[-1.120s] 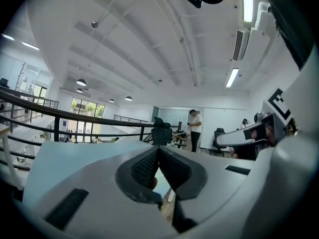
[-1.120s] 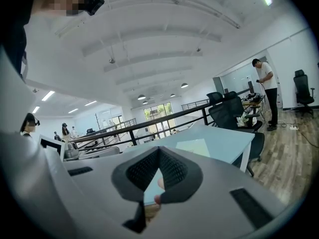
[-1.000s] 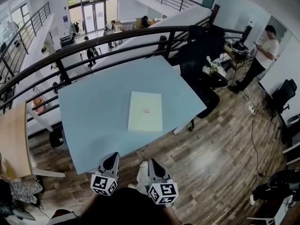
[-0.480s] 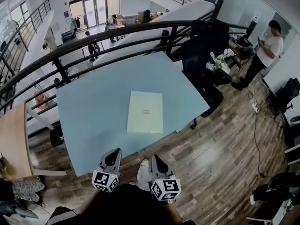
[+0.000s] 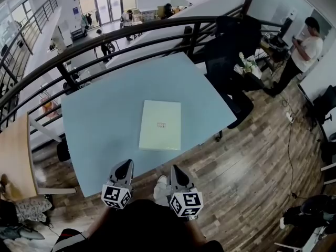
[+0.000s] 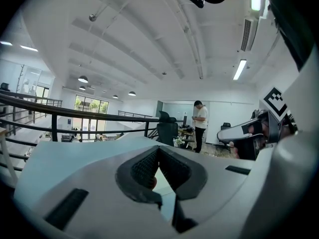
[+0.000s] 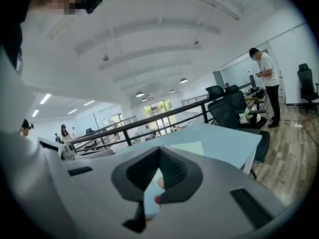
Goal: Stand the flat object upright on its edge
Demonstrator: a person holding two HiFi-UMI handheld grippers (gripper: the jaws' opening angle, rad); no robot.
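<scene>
A flat pale green-white rectangular object [image 5: 160, 125] lies flat near the middle of the light blue table [image 5: 100, 114], a small mark at its centre; it also shows as a pale strip [image 7: 192, 148] in the right gripper view. My left gripper [image 5: 125, 167] hovers at the table's near edge, jaws shut with nothing between them, also seen as [image 6: 158, 151]. My right gripper [image 5: 176, 169] sits beside it just off the near edge, also shut and empty, seen as [image 7: 159, 151]. Both are well short of the object.
A black railing [image 5: 131, 35] runs behind the table, with a lower floor beyond. A black office chair [image 5: 231, 51] stands at the table's far right corner. A person [image 5: 304, 51] stands at the right by a desk. A wooden table [image 5: 16, 156] is at the left.
Both grippers have moved a little forward toward the table's near edge. The flat object has not moved on the table.
</scene>
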